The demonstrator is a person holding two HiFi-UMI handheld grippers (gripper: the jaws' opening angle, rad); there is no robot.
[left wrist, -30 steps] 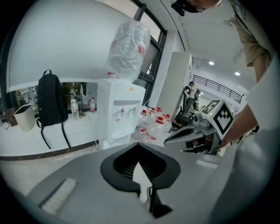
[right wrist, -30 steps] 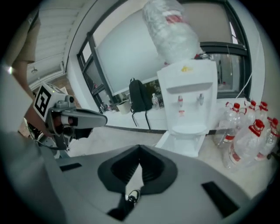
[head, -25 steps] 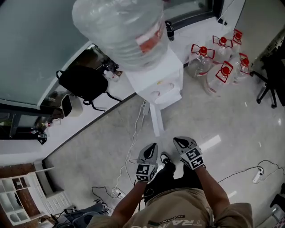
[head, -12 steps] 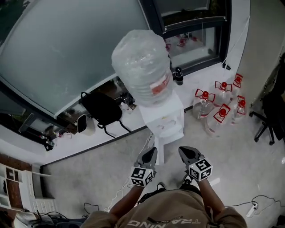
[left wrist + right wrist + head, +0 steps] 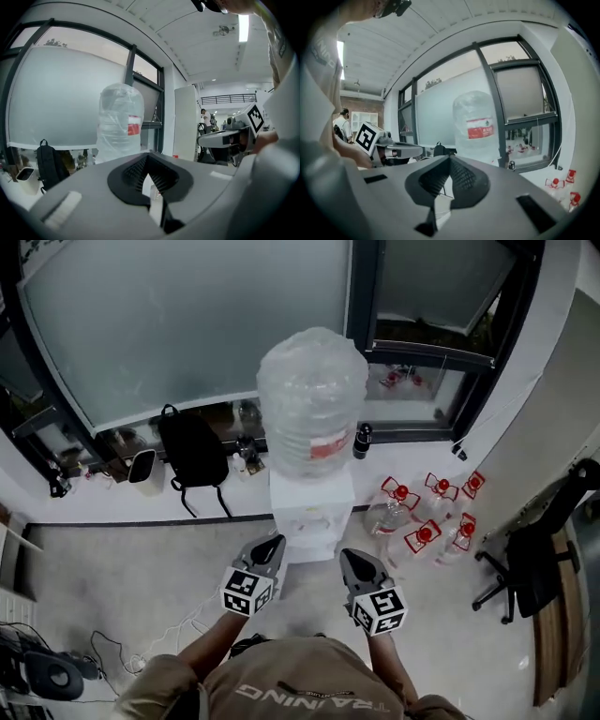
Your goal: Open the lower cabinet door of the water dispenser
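Observation:
The white water dispenser (image 5: 310, 519) stands against the window sill with a big clear bottle (image 5: 312, 399) on top. From this steep angle its lower cabinet door is out of sight. My left gripper (image 5: 270, 547) and right gripper (image 5: 351, 560) are held side by side just in front of the dispenser, both shut and empty, touching nothing. In the left gripper view, the bottle (image 5: 121, 123) rises beyond the closed left gripper (image 5: 147, 156). Past the closed right gripper (image 5: 450, 158) in the right gripper view, the bottle (image 5: 476, 123) stands ahead to the right.
A black backpack (image 5: 192, 456) leans on the sill left of the dispenser, beside a white cup-like thing (image 5: 142, 469). Several red-capped water jugs (image 5: 422, 521) crowd the floor to its right. An office chair (image 5: 530, 568) is far right. Cables (image 5: 112, 652) lie at lower left.
Both grippers have risen together and now point nearly level at the dispenser. The head view has tilted up, so the dispenser shows upright and farther ahead. The jaws stayed shut.

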